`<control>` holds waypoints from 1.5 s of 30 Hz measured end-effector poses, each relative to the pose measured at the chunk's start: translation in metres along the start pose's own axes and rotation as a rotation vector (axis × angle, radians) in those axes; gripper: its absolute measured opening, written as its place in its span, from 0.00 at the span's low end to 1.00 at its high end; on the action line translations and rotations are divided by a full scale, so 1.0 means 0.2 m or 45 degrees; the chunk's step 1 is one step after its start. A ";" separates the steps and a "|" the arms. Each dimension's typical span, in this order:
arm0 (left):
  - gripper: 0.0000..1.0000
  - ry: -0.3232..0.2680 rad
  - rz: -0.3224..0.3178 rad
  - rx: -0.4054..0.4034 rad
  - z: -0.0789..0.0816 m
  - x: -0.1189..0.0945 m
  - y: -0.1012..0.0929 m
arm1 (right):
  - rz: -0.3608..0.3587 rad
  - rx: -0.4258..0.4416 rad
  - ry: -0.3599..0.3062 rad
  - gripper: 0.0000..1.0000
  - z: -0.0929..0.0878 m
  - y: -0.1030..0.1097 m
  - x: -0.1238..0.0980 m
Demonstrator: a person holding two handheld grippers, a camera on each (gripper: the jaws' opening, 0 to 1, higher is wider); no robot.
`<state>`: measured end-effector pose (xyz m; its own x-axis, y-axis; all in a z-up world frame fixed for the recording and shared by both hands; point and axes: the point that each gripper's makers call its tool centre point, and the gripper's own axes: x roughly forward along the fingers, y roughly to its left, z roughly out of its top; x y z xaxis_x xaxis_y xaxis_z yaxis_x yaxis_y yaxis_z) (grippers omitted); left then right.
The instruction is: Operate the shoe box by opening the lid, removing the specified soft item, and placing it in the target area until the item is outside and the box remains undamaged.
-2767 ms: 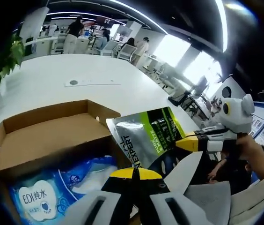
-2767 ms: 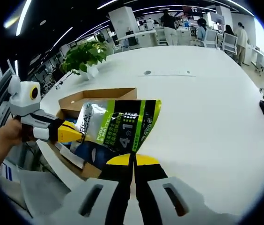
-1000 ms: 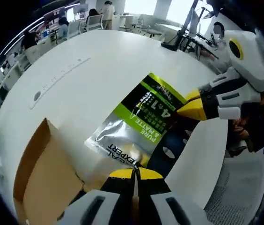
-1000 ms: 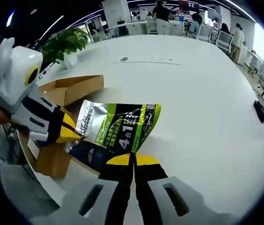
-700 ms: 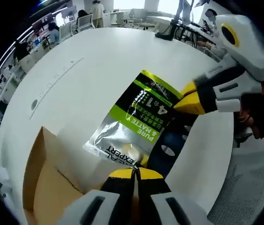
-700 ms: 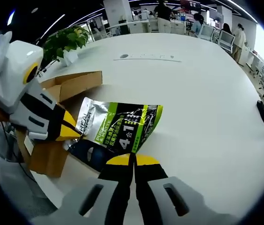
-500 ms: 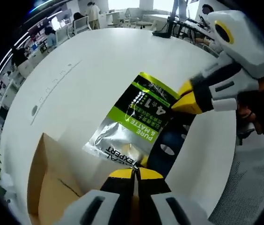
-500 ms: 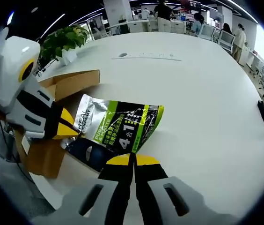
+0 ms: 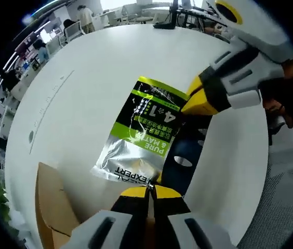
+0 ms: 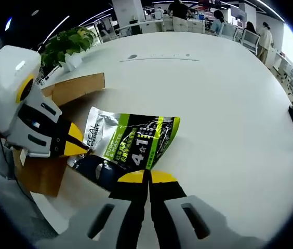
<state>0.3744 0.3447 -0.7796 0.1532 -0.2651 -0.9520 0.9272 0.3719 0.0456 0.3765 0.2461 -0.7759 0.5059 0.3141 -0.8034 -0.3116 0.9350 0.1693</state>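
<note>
In the left gripper view, a flat silver, green and dark-blue foil pouch (image 9: pixel 146 137) is pinched at its near edge by the clenched left gripper (image 9: pixel 147 191), just ahead of the yellow tips. Its far edge is held by the right gripper (image 9: pixel 190 106), entering from the right. The brown cardboard shoe box (image 9: pixel 50 205) lies to the left, over the round white desk (image 9: pixel 84 83).

In the right gripper view, the right gripper (image 10: pixel 147 177) is seen clamped on the pouch's (image 10: pixel 131 139) near edge, the left gripper (image 10: pixel 79 148) at its left corner. The box (image 10: pixel 76 88) sits beyond, to the left.

Should the grippers be pulled apart, the foil could be torn; an uneven release could let the pouch slide off the desk edge.
</note>
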 end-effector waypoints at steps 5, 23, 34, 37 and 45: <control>0.02 0.039 0.002 0.077 -0.03 0.03 -0.01 | 0.004 -0.016 0.015 0.01 -0.02 0.00 0.02; 0.11 0.066 0.081 0.250 -0.05 -0.02 0.01 | -0.032 -0.105 0.035 0.05 -0.05 -0.04 0.04; 0.15 -0.011 0.105 0.256 0.01 -0.13 0.00 | -0.045 -0.133 0.030 0.05 -0.03 -0.06 0.05; 0.16 -0.045 0.100 0.234 0.02 -0.17 0.00 | -0.046 -0.133 0.025 0.06 -0.03 -0.06 0.04; 0.17 -0.125 0.090 0.185 0.04 -0.25 -0.03 | -0.081 -0.199 0.005 0.10 -0.02 -0.09 0.00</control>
<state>0.3650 0.3477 -0.7303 0.2458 -0.3306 -0.9112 0.9514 0.2621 0.1615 0.3789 0.2296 -0.7818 0.5253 0.2539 -0.8121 -0.4003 0.9160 0.0275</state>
